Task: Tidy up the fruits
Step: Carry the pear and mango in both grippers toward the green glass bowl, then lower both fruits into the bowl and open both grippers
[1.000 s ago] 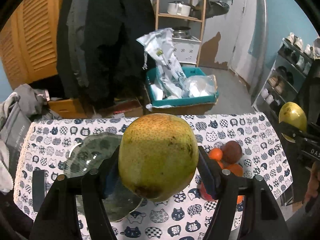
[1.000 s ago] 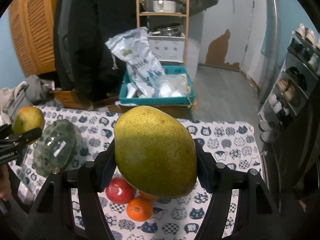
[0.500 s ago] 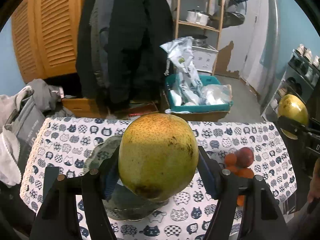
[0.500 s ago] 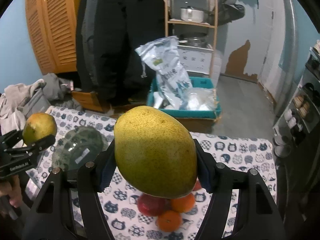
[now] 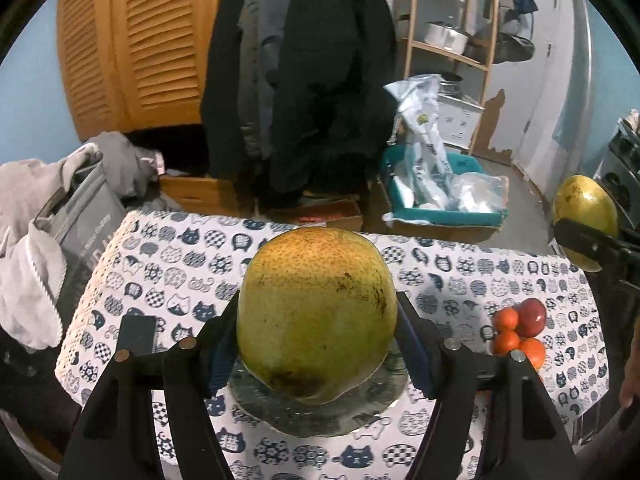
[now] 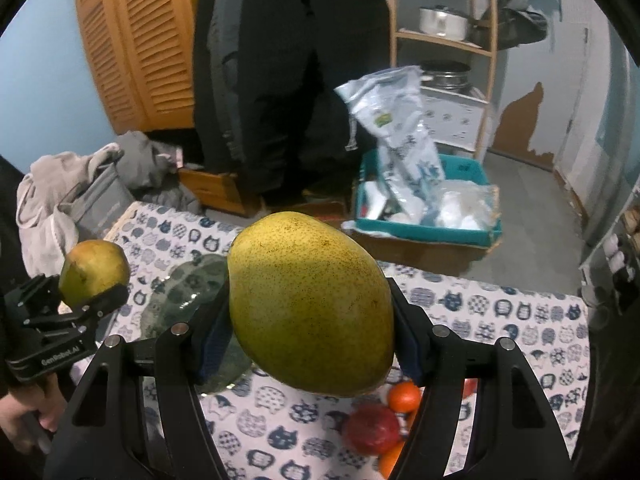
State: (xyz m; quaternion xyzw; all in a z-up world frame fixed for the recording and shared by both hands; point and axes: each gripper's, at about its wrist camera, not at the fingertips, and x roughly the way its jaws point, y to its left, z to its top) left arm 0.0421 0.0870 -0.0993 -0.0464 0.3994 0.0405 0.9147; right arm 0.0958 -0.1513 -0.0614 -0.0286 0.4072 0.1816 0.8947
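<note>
The left gripper [image 5: 316, 344] is clamped on a round, yellow-green speckled pear [image 5: 317, 312] with brown blemishes, its black fingers pressing the fruit from both sides. It hangs above a translucent green glass plate [image 5: 320, 416] that lies on the table covered in a white cloth with a blue cat-face print [image 5: 192, 264]. The right gripper [image 6: 310, 354] is closed around a second, more elongated yellow-green pear [image 6: 310, 308], held above the right part of the same table. Under and just right of that fruit lies a small heap: a red apple [image 6: 372, 424] touching several small orange mandarins [image 6: 404, 396]. In the left wrist view this heap sits well right of the plate, near the table's right edge. A flat black rectangular object [image 5: 136, 334] lies on the cloth left of the plate. Beyond the far edge of the table, a teal box with plastic bags [image 5: 440, 196] stands on the floor.
</note>
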